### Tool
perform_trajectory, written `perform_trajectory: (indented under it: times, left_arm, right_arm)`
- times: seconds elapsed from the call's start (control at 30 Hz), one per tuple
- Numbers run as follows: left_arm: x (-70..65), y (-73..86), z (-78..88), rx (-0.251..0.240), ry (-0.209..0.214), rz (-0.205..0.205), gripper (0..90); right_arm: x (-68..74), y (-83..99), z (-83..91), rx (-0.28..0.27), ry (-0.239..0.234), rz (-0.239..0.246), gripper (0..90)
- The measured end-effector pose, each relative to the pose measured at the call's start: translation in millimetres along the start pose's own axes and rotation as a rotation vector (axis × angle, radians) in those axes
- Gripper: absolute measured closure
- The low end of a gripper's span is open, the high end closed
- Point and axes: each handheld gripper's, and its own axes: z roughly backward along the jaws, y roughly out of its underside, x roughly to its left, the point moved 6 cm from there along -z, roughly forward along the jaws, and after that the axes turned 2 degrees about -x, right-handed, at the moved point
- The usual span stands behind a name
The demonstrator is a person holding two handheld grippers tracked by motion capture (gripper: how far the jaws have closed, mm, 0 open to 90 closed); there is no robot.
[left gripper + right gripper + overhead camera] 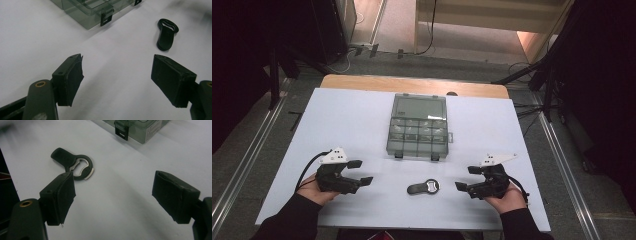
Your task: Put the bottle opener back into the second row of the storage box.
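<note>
High view: a white table [352, 120] fills the middle of the frame. At its upper centre sits a clear plastic box [418, 126] with small compartments, lid shut, 2 dark latches on its near edge. Below it, at lower centre, a black bottle opener [423, 187] lies flat, its ring end toward the right of the frame. The left hand-held gripper [361, 172] is at lower left, held in a hand [313, 189] coming from the bottom edge, its jaws wide apart with nothing between them, pointing right toward the opener. The right hand-held gripper [468, 178] is at lower right, jaws also spread wide and empty, pointing left. The opener lies between the 2 grippers, touched by neither

Left gripper view: the 2 black jaws rise from the bottom corners, wide apart over bare table. The bottle opener [166, 33] lies at upper right, well clear of them; a corner of the box [92, 10] with a latch shows at the top

Right gripper view: the jaws stand wide with bare table between them. The bottle opener [72, 163] lies at upper left, just beyond the left jaw's tip in the picture; the box [140, 127] is at the top edge
</note>
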Motion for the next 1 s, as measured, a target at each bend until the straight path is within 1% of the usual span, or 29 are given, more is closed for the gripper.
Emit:
perform_trajectory:
  times: [0.33,0.47,0.63,1.0]
  left_arm:
    - [-0.7,-1.4,-1.9,-0.001,0.006,-0.002,25.2]
    - [-0.7,-1.0,-1.8,0.001,0.008,-0.003,25.2]
    - [-0.6,-0.9,-1.8,-0.001,0.008,0.001,25.2]
    - [-0.4,-1.0,-1.8,-0.001,0.008,-0.001,25.2]
  right_arm:
    - [1.1,0.0,1.1,-0.007,0.006,0.0,20.1]
    - [1.2,-0.5,1.1,-0.021,0.008,0.001,20.0]
    - [0.6,-0.6,1.7,-0.023,0.012,-0.006,20.1]
    - [0.0,0.3,0.8,-0.018,0.013,-0.005,20.6]
